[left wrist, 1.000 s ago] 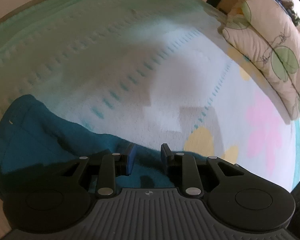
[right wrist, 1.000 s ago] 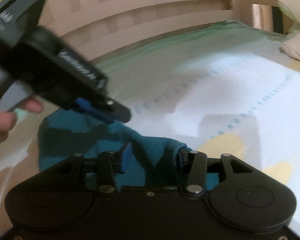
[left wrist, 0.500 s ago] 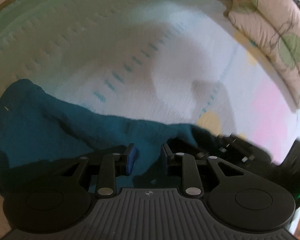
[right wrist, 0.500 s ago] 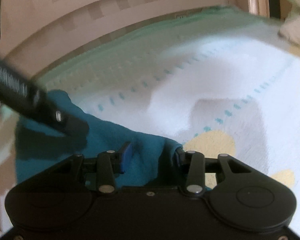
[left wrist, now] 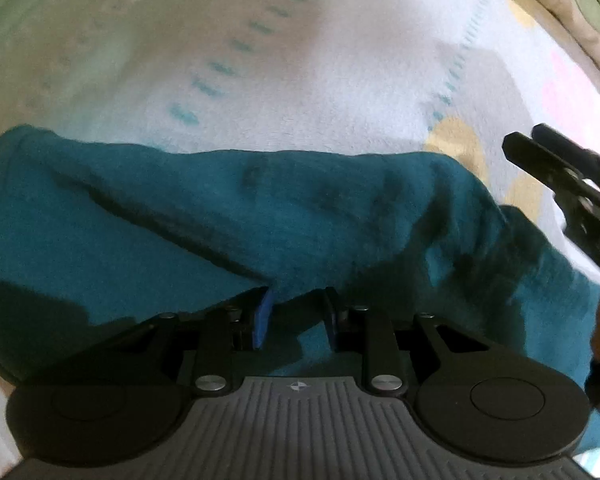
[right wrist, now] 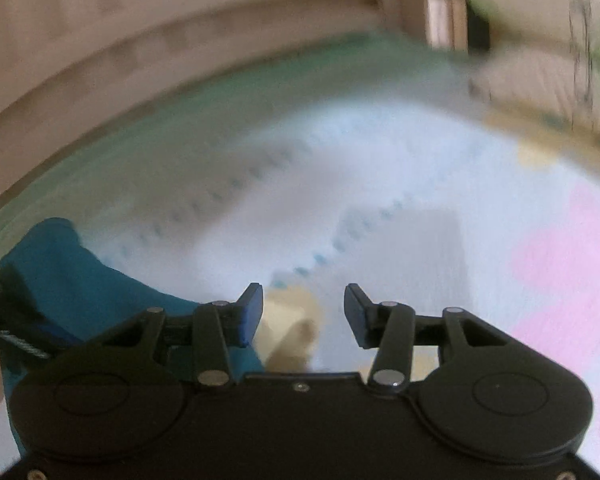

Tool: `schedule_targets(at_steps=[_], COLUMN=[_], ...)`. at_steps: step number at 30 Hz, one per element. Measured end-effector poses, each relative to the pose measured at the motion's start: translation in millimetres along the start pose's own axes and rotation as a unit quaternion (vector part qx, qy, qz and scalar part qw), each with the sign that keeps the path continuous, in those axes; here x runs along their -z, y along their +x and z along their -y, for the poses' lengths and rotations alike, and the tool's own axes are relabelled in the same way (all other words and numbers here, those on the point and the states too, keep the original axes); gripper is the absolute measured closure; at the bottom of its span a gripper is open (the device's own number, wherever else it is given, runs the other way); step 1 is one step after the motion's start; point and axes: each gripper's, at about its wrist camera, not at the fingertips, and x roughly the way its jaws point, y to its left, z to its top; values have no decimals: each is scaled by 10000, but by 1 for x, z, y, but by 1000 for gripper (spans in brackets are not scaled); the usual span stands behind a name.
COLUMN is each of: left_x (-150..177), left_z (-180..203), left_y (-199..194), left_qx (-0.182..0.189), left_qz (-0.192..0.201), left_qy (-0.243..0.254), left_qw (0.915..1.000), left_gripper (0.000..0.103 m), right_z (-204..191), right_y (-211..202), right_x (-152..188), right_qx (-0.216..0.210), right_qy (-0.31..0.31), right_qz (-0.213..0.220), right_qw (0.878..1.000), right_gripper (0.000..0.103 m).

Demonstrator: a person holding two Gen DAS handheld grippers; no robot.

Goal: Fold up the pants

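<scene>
The teal pants (left wrist: 228,216) lie in a wide band across a white patterned bed sheet (left wrist: 300,60). My left gripper (left wrist: 296,312) is shut on a fold of the pants, with cloth bunched between its fingers. My right gripper (right wrist: 303,312) is open and empty above the sheet, with the pants (right wrist: 72,276) at its lower left. The right gripper also shows in the left wrist view (left wrist: 572,192) at the right edge, beside the pants' right end.
A floral pillow (left wrist: 572,4) lies at the far right of the bed and shows in the right wrist view (right wrist: 540,52). A wooden slatted bed rail (right wrist: 180,32) runs along the far side. The sheet has pink (right wrist: 560,272) and yellow patches.
My right gripper has let go of the pants, opened and moved right off the cloth. My left gripper has kept its hold while more of the pants spread in front of it.
</scene>
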Motion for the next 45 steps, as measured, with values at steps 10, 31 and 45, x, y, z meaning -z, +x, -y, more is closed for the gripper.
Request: schedule_targets(at_steps=[10,31,45], left_x=[5,15,40], left_z=[5,41,96], left_y=[-2,-6,-65], left_qx=[-112,-540,462], left_qz=[27,71,1420], left_qy=[173,858,1610], left_qw=[9998,9948,9756], left_gripper=[76,76,77], right_z=[-46,-80,23], right_y=[-4,-85,-224], right_x=[34,116,107], right_qx=[131,248,1616], right_qy=[-76,677,1745], right_qz=[-700,-2058,-1158], right_qw=[9974,9759,9644], right_gripper=[65,71,64])
